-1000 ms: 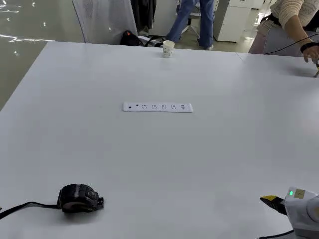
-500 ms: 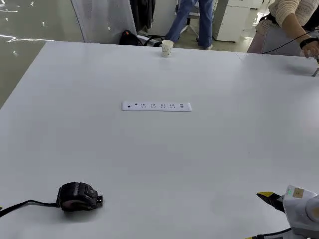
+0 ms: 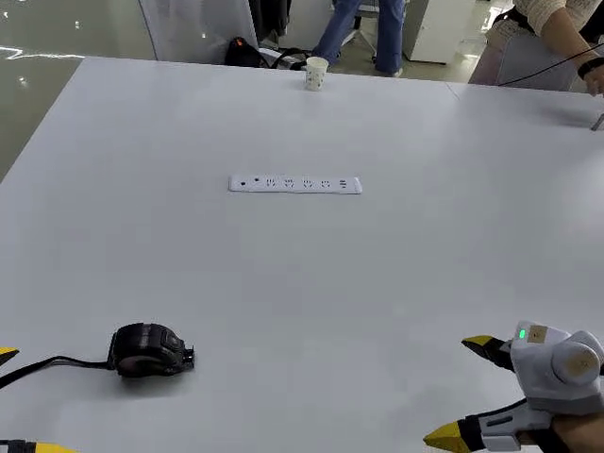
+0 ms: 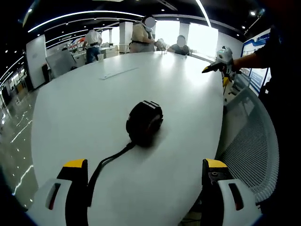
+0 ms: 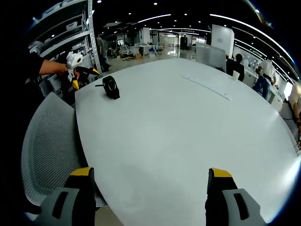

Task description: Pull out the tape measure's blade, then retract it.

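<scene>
On the table (image 3: 377,264) | tape measure (image 3: 146,349) lies ahead of your left gripper (image 4: 145,164) | your right gripper (image 5: 151,171) is well apart | both claws are wide, empty

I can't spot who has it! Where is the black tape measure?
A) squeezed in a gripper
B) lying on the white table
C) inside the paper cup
B: the tape measure lies on the table, ahead of the left gripper, whose jaws stand open and apart from it.
</scene>
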`<state>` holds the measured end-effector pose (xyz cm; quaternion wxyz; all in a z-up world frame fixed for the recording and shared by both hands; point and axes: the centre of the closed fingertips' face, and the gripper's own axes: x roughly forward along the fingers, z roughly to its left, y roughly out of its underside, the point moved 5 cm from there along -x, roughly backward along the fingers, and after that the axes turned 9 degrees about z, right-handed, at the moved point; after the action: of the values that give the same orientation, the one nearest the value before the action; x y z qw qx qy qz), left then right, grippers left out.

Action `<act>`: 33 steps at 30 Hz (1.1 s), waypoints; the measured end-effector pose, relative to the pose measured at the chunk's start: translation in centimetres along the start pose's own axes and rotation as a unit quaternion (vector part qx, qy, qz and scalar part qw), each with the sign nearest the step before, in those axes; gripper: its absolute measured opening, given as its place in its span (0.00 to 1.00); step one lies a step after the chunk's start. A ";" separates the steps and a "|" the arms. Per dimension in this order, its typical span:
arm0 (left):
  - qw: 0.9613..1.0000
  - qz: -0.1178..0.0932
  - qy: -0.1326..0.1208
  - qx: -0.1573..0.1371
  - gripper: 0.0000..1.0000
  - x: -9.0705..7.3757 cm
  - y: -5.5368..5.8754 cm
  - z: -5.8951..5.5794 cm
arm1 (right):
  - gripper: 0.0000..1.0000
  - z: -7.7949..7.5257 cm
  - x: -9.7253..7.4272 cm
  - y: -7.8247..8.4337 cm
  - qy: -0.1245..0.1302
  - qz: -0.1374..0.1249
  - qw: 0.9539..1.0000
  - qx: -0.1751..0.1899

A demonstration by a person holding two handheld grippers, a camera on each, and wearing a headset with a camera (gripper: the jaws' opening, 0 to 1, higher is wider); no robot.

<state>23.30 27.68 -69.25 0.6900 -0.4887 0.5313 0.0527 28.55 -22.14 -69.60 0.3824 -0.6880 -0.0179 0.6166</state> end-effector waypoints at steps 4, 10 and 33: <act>1.000 0.001 0.007 0.011 0.99 0.1 -0.9 0.4 | 0.99 0.0 0.1 -0.5 -0.001 -0.004 1.000 -0.006; 0.998 0.019 0.024 0.052 0.99 1.2 -1.6 0.7 | 0.99 0.2 0.9 -1.6 -0.003 -0.006 1.000 -0.022; 0.982 0.081 0.058 0.161 0.98 5.4 -4.7 1.3 | 1.00 -0.1 5.7 -6.6 -0.043 -0.011 0.997 -0.068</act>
<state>29.31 23.77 -70.61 0.7211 -0.3286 0.6099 -0.0060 32.91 -14.73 -70.76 0.3399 -0.6850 -0.0839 0.6389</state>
